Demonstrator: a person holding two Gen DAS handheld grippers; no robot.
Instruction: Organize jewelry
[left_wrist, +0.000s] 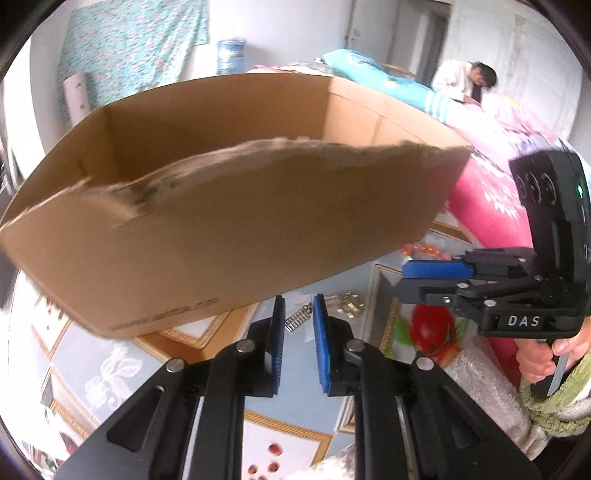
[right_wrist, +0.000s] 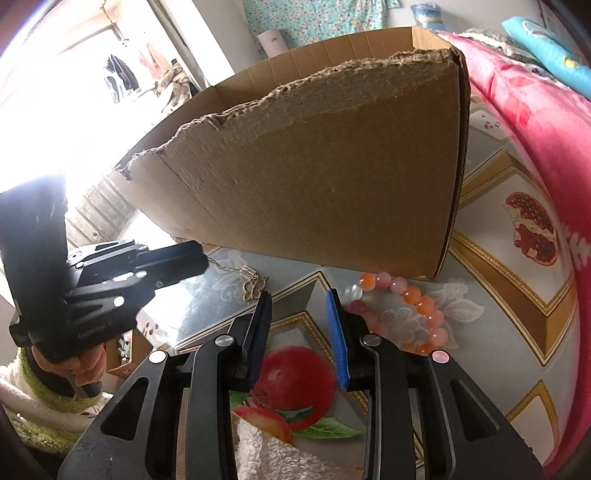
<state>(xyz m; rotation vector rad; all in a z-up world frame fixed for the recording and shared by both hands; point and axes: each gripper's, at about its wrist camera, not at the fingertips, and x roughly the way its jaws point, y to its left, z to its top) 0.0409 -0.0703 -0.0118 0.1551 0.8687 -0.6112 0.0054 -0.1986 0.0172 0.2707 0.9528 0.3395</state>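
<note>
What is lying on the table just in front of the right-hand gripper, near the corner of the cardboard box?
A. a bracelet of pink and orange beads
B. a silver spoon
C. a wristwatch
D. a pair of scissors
A: a beaded bracelet of pink and orange beads lies on the tablecloth beside the cardboard box.

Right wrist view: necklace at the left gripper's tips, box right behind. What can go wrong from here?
1. The chain meets the left gripper only at its tips. I cannot tell if it is clamped, so the butterfly pendant may slip.
2. The cardboard box has a tall, torn edge that may snag the chain.
3. The right gripper may knock the bead bracelet beside it.
</note>
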